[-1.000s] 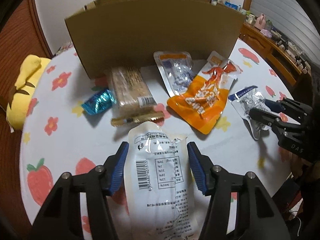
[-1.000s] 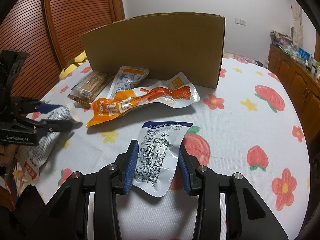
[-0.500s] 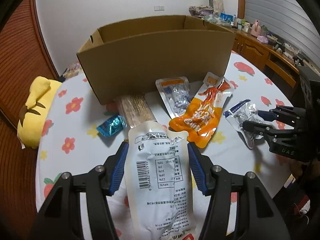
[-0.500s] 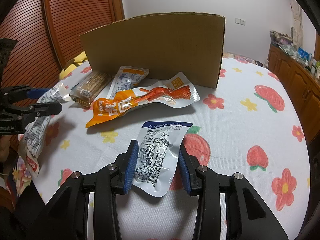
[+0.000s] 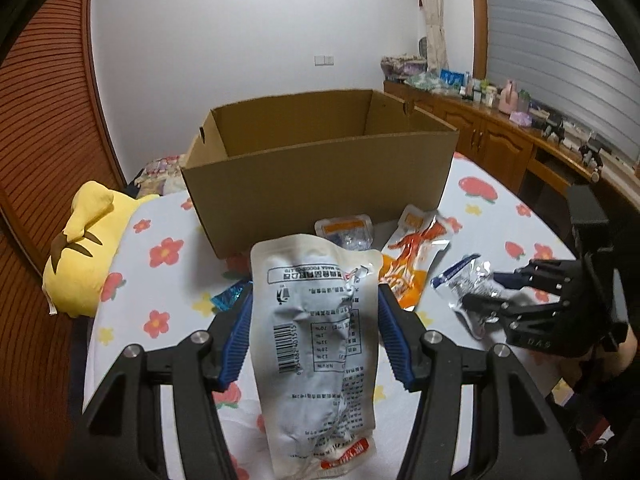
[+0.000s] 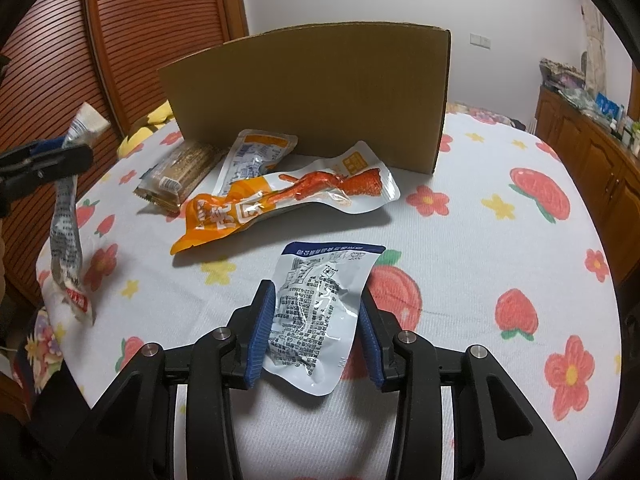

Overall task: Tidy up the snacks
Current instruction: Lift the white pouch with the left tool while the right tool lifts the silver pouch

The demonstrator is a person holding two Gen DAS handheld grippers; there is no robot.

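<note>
Above the near surface (image 6: 500,168), the left tool (image 5: 314,336) grips a white pouch (image 5: 316,340); the right tool (image 6: 316,334) clamps a blue-topped packet (image 6: 316,312); the cardboard box (image 5: 320,176) looks empty, several snacks remain outside

light: dim indoor, overhead | shadows: soft | glare: foil packets | edges: fisheye-bent, vignetted

White pouch (image 5: 316,332): barcode with digits, upside down, not fully legible; table with 31%, 28%, 12%.
Right gripper body (image 5: 538,343): "DAS".
Blue-topped pouch (image 6: 320,304): date starting "2025", upside down.
Orange pouch (image 6: 280,204): large white Chinese characters.
</note>
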